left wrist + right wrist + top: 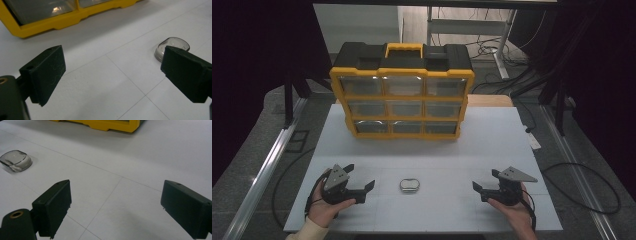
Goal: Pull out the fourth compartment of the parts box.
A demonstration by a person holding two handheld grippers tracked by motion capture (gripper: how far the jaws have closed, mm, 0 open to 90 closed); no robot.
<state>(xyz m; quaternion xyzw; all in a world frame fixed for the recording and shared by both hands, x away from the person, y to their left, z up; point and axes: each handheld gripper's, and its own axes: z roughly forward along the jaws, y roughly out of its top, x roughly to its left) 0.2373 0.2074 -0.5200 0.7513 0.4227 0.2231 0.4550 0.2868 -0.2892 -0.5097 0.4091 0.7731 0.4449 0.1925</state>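
The high view is dim overall, with the surroundings of the white table falling into near black on both sides. The yellow organizer is the brightest coloured thing, its clear drawer fronts carrying pale glare. It casts a soft shadow on the table in front of its base, seen in the left gripper view as a grey band. In both gripper views the black jaws nearest the lens are slightly soft, and the organizer's edge behind them is blurred. The small clear dish shows dull highlights.
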